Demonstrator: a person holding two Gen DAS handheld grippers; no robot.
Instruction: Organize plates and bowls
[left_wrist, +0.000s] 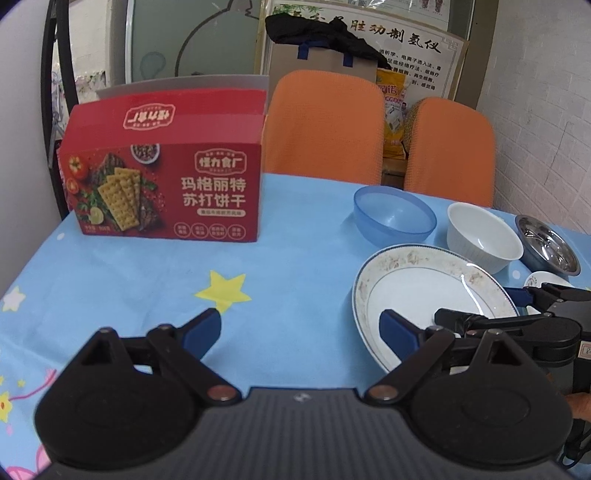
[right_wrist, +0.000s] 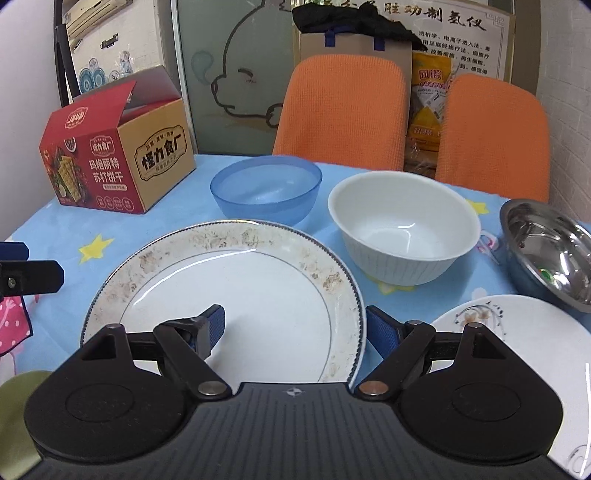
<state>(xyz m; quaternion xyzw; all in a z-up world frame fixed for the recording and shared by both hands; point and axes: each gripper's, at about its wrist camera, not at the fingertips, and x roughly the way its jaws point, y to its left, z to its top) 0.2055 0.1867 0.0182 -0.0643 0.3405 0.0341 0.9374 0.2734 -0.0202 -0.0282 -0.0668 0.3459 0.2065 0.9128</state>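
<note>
Nothing looks stacked or nested yet, so I'd say the sorting has hardly begun. The left gripper (left_wrist: 301, 330) has its jaws spread wide over bare blue tablecloth (left_wrist: 147, 280), holding nothing; the patterned plate (left_wrist: 424, 291) lies just off its right jaw. The right gripper (right_wrist: 293, 326) is also spread, its jaws straddling that plate's near right rim without pinching it. Ahead of those jaws sit a blue bowl (right_wrist: 266, 188) and a white bowl (right_wrist: 404, 230); a steel bowl (right_wrist: 550, 251) and second plate (right_wrist: 517, 332) lie to the right. The red cracker box (left_wrist: 166, 188) reads 玛格丽特 苏打饼干
</note>
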